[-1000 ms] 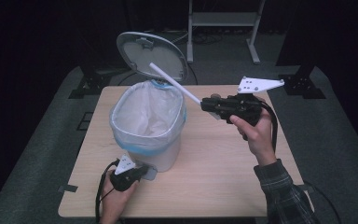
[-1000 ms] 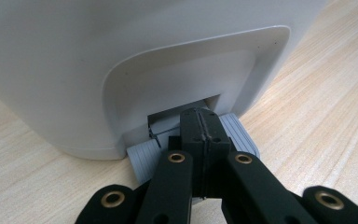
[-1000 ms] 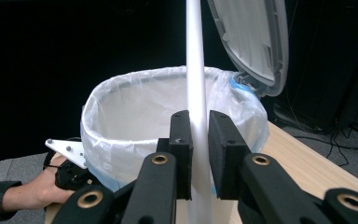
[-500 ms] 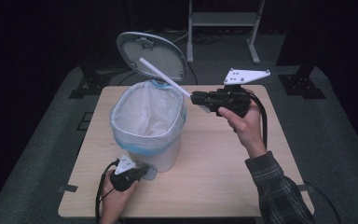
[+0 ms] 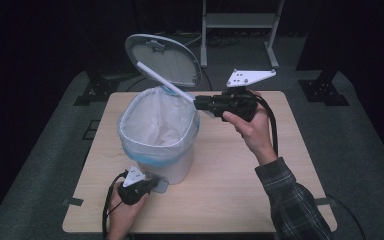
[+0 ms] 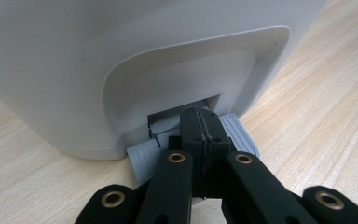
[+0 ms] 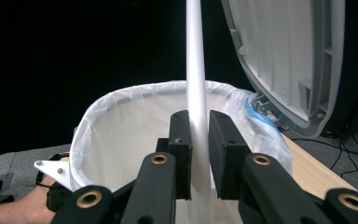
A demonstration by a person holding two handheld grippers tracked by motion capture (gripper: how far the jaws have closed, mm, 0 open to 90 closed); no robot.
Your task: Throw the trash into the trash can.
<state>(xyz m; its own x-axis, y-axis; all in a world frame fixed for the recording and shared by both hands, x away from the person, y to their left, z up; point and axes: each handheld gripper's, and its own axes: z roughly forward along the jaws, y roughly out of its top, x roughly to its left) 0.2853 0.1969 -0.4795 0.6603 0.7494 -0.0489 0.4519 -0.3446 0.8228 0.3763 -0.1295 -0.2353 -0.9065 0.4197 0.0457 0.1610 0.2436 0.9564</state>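
Nearest the table's (image 5: 230,210) front edge, left gripper (image 5: 152,184) down low at the base of the white bin (image 5: 180,170), held in a hand (image 5: 122,212) coming in from the bottom of the high view. In the left gripper view, jaws pressed flat together with nothing between them, tips (image 6: 199,122) lying over the grey ribbed pedal (image 6: 142,158) that sticks out from the recess in the bin's front wall (image 6: 74,70); probably resting on the pedal, though actual contact hard to confirm from this angle. Pale wood grain on both sides of the bin's foot.

Above that, bin standing upright left of the table's middle, lined with a translucent bag (image 5: 157,122) folded over the rim, a blue band (image 5: 152,159) of it showing below the fold. Lid (image 5: 165,59) swung up and tilted back behind the opening.

Farther back and to the right, right gripper (image 5: 196,103) held in the air by the right hand (image 5: 252,130), plaid sleeve (image 5: 292,200) behind the wrist, grey three-cornered plate (image 5: 250,76) on top. Jaws clamped on a long white stick (image 5: 165,82), near its lower end, at the bin's far right rim. Stick slanting up and leftward over the opening, its far end in front of the raised lid. In the right gripper view, stick (image 7: 196,84) rising straight between the two black pads (image 7: 182,140), bag-lined rim (image 7: 135,95) beyond, lid's ribbed underside (image 7: 284,51) at upper right, and the left hand (image 7: 23,205) low at the left.
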